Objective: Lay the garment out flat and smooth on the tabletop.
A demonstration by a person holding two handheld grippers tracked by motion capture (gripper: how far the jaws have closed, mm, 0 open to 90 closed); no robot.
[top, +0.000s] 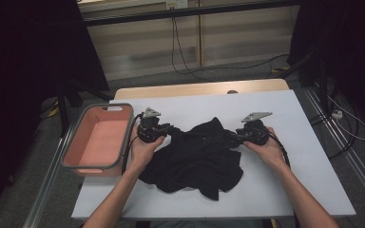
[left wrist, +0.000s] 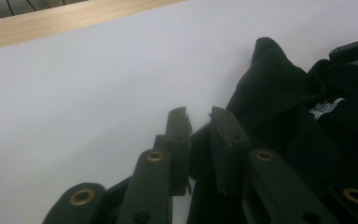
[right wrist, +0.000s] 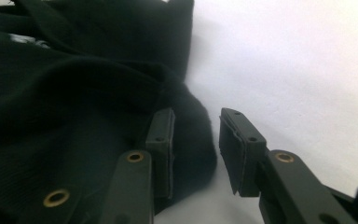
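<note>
one black garment [top: 195, 154] lies crumpled at the middle of the white worktop [top: 290, 180], and everything else sits around it. the high view takes in the whole layout: one salmon-pink bin [top: 76, 142] with a grey rim off the garment's left side at the worktop's left edge, and two grippers at the garment's far corners, each held in a hand. the left gripper [top: 168, 129] meets the cloth's upper left edge, the right gripper [top: 232, 137] its upper right edge.

the left gripper view shows what the high view cannot: its fingers [left wrist: 178, 135] stand a narrow gap apart, with the garment's edge [left wrist: 270, 93] lying in and just beyond that gap, probably not yet pinched, though the dark cloth makes this hard to judge. a small patch of white print [left wrist: 325, 107] shows on the fabric there, too blurred to read.

the right gripper view shows its fingers [right wrist: 235, 144] clearly apart, one resting against a fold of the garment [right wrist: 74, 102], the other over bare worktop [right wrist: 298, 70].
</note>
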